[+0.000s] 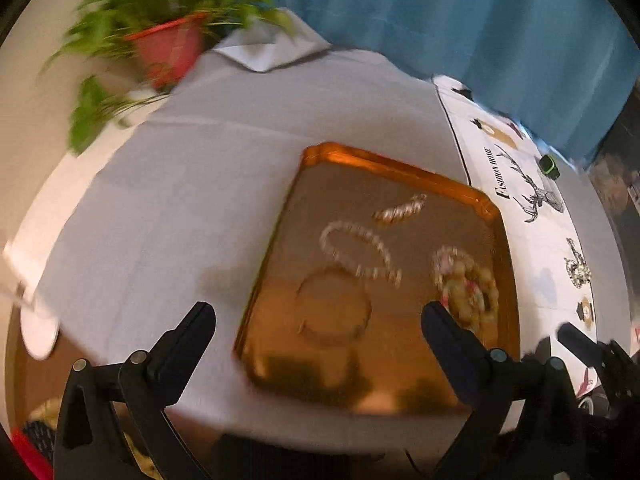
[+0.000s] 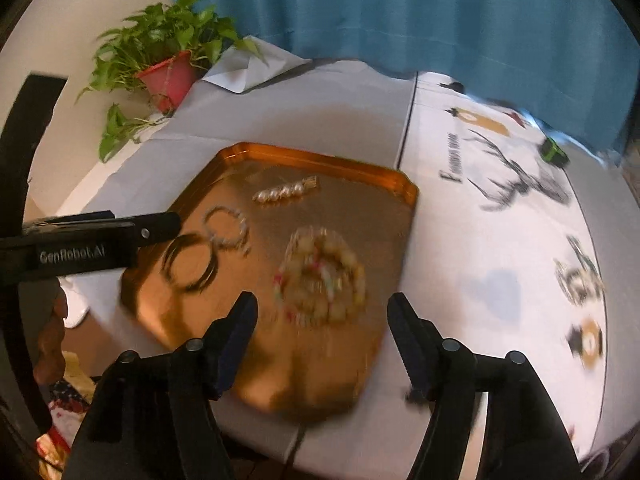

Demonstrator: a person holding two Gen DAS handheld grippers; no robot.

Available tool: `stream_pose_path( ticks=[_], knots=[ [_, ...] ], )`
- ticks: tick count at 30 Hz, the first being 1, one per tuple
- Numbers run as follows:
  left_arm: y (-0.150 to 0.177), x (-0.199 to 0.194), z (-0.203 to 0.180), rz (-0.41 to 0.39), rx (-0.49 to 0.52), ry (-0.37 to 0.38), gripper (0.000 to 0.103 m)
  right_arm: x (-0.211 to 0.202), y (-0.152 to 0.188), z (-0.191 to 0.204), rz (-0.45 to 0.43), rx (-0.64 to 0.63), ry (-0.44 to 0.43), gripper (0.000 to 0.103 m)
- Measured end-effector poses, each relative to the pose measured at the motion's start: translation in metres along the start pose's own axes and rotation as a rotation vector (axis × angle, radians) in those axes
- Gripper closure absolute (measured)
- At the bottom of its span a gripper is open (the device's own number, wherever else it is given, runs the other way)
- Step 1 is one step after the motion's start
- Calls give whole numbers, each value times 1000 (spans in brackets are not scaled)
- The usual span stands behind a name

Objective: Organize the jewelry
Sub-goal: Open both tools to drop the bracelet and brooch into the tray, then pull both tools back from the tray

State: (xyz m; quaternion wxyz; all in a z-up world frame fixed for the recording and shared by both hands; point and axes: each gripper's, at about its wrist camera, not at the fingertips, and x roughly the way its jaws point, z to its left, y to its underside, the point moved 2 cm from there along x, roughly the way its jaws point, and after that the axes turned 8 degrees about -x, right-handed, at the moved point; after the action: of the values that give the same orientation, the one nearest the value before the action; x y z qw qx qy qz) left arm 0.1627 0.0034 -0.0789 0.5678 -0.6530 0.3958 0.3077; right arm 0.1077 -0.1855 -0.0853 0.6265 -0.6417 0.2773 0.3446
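- Shiny copper-coloured rectangular metal tray lies on the grey-clothed table, beside a white printed cloth.
- On the tray: pearl hair clip toward the far rim; silvery beaded bracelet nearer centre; thin dark ring bangle just beside it; pile of yellowish bead bracelets on the right part.
- Left gripper: released, jaws wide, nothing between them, above the bangle.
- Right gripper: released, jaws apart, empty, above the bead pile.
- Potted green plant in red pot at the far corner.
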Motion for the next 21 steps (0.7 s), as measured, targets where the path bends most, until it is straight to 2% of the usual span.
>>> stream_pose_path(
  ticks=[6, 13, 21],
  knots=[
    [58, -67, 5, -32, 41, -31, 1, -76, 50, 15, -50, -35, 33, 32],
    [102, -144, -12, -154, 141, -48, 1, -149, 85, 31, -129, -41, 38, 32],
    [129, -202, -33, -235, 189, 28, 1, -215, 115, 45, -224, -30, 84, 31]
  ],
)
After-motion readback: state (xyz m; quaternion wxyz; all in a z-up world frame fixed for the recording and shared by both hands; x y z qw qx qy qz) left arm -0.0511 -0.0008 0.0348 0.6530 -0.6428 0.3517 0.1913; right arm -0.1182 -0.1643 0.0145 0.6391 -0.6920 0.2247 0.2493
